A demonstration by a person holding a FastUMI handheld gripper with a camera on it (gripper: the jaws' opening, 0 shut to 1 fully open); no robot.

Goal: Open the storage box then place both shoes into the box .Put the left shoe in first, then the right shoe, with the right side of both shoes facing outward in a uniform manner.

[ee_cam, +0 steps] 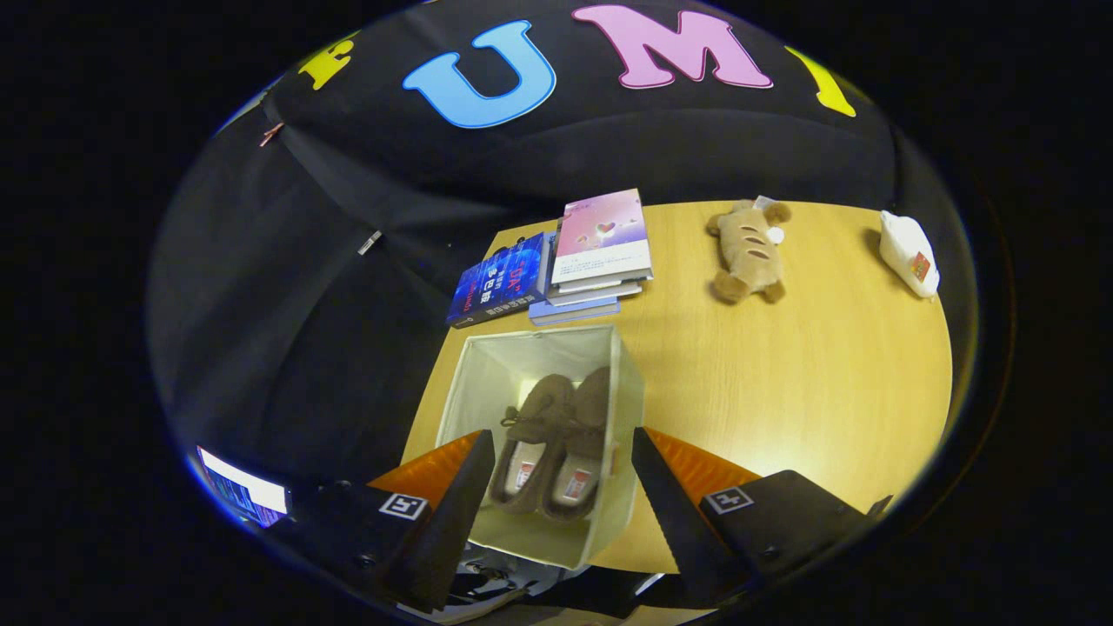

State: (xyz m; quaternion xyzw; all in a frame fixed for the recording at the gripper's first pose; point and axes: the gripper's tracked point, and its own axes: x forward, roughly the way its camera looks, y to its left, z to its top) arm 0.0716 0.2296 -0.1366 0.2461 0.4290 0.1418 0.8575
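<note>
Black cloth backs the booth; a pale wood table [783, 365] runs out from it, and I am looking down on it from above.

Box [622, 382]: white fabric, lid off or folded away, mouth open upward, standing at the table's near left corner. Both shoes [548, 443] lie inside it, side by side and touching, toes pointing away from me, heels toward the fingers. They are brown, slipper-like, with pale insoles showing. I judge both placements done. I cannot tell from this angle which shoe is left and which right, nor whether the right sides face outward as asked.

Gripper [561, 500]: fingers spread wide, nothing between them but the view down to the box. No contact with box or shoes that I can see. The fingers straddle the heel end of the shoes from above, apart from them, which fits a release and lift-off rather than a grasp. The spread probably matches what carrying a shoe needed.

Pose: the gripper is tilted steeply down, held above the box's near wall, aimed along the shoes' length.

Other items, all beyond the box: a stack of books [600, 252] just past its far wall, a plush toy [748, 252] further right, a small white bag [909, 252] near the far right edge. All well apart from the fingers; none matter to the task.

Remaining, in my judgement: check orientation, then pull back.
</note>
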